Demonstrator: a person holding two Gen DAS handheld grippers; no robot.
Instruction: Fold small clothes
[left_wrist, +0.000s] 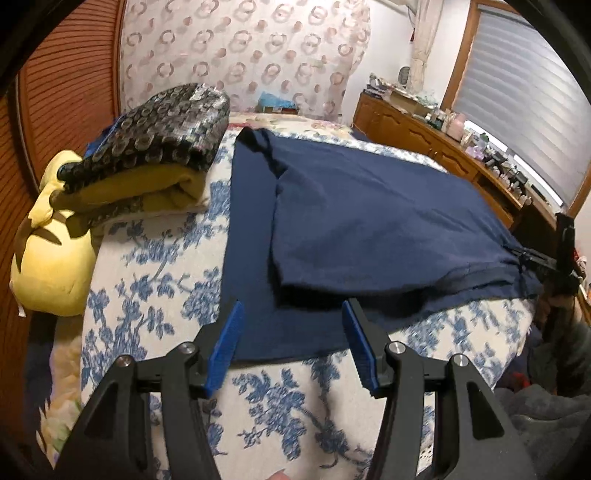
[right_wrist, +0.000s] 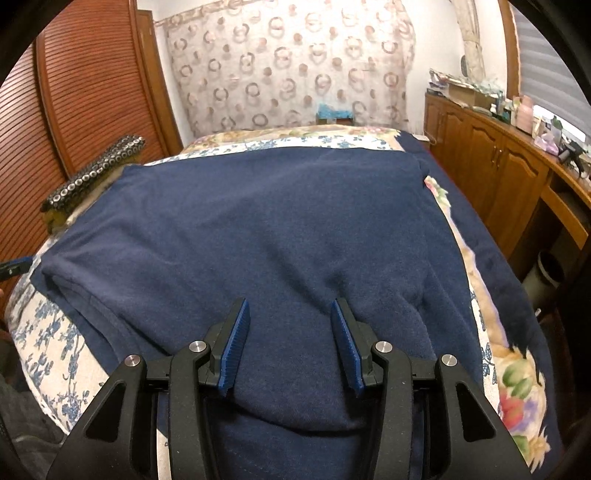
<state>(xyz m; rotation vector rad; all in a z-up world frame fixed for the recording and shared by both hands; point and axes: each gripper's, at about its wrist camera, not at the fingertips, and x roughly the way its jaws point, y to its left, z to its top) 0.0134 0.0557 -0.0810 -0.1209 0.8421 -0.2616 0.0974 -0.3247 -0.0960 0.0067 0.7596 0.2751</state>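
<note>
A navy garment (left_wrist: 369, 214) lies spread flat on the blue floral bedcover (left_wrist: 155, 295), with one side folded over onto itself. My left gripper (left_wrist: 293, 304) hovers open over the garment's near left corner, and no cloth is pinched between its blue pads. In the right wrist view the navy garment (right_wrist: 258, 229) fills the middle. My right gripper (right_wrist: 289, 302) stands open just above its near hem, where the fabric bulges loosely under the fingers. The right gripper (left_wrist: 535, 260) also shows at the garment's right hem in the left wrist view.
A folded dark patterned and yellow blanket stack (left_wrist: 155, 147) and a yellow plush toy (left_wrist: 51, 251) sit at the bed's left. A louvred wooden door (right_wrist: 85, 92) stands behind them. A cluttered wooden cabinet (right_wrist: 491, 155) runs along the right. Grey cloth (left_wrist: 546, 424) lies at lower right.
</note>
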